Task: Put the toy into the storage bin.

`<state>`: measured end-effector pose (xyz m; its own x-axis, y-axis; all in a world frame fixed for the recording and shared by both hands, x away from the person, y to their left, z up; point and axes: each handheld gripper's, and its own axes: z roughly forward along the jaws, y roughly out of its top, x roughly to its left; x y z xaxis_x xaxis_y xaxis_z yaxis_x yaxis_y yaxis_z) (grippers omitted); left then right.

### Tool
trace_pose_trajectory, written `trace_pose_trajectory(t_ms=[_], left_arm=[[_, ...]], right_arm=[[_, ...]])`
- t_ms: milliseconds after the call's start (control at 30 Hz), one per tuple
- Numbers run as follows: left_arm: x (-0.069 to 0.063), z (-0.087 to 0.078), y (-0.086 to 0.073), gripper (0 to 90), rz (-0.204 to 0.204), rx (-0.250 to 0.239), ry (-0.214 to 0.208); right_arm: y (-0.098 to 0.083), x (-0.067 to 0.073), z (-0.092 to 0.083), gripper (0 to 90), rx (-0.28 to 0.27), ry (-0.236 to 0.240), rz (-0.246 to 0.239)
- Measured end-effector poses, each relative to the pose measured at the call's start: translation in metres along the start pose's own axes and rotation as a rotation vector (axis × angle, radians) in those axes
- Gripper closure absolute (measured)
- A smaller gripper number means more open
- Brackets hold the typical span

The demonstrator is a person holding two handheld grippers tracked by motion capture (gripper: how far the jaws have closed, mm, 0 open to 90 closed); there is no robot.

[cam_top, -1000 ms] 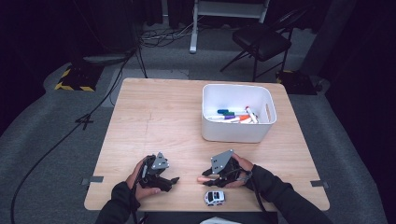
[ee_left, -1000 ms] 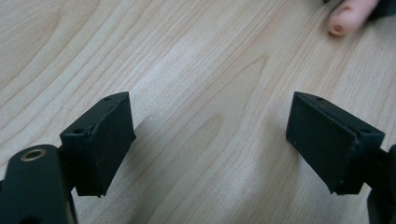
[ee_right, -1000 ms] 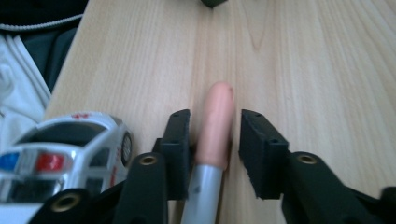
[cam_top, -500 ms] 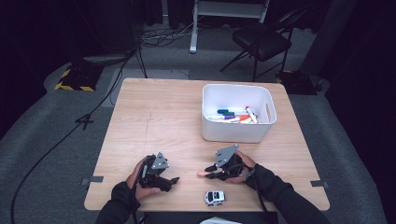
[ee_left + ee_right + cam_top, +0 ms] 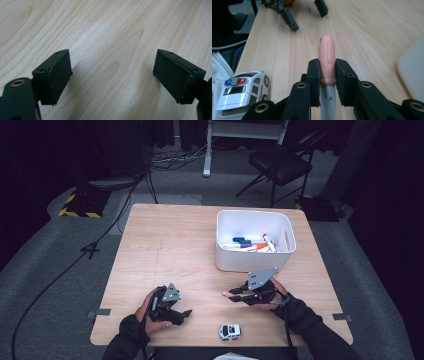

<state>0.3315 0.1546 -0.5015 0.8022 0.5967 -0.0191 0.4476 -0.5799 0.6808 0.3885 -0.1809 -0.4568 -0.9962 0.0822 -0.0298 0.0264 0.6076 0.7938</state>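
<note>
Jaws of the right gripper (image 5: 327, 72) are clamped on a marker (image 5: 327, 60) with a peach cap and a grey barrel; they have just been closing, and the pads now press the cap near its lower rim, where it meets the barrel. In the high view the right gripper (image 5: 231, 295) holds the marker roughly level just above the worktop (image 5: 165, 245), cap tip pointing toward the left gripper (image 5: 186, 312). The left gripper's jaws stand apart with nothing between them, and its own view looks down on bare wood between the two black pads (image 5: 56, 75).

Next out, a small white toy police car (image 5: 229, 331) sits near the person's edge of the worktop, just beside the held marker in the right gripper view (image 5: 242, 92). Farther back stands a white bin (image 5: 285, 227) with several markers (image 5: 250, 244) lying in it, which is probably where this one belongs.

The grip looks narrow: the pads catch only a short stretch at the cap and barrel join, so the marker could pivot or slip out if the hand swings quickly. If the cap is loose, the barrel might drop away from it. Carried low, the protruding tip could strike the bin's near wall instead of clearing the rim, and a low sweep could nudge the toy car off the edge.
</note>
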Motion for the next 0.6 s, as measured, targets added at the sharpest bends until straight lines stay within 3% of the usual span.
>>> trace_pose_trajectory(t_ms=[300,467,600], left_arm=[[0.000,0.000,0.000,15.5,0.000,0.000,0.000],[0.000,0.000,0.000,15.5,0.000,0.000,0.000],[0.000,0.000,0.000,15.5,-0.001,0.000,0.000]], right_arm=[[0.001,-0.006,-0.033,74.7,-0.107,-0.060,0.038],[0.007,-0.005,-0.056,74.7,-0.160,-0.093,0.022],[0.012,-0.003,-0.075,74.7,-0.170,-0.119,0.013]])
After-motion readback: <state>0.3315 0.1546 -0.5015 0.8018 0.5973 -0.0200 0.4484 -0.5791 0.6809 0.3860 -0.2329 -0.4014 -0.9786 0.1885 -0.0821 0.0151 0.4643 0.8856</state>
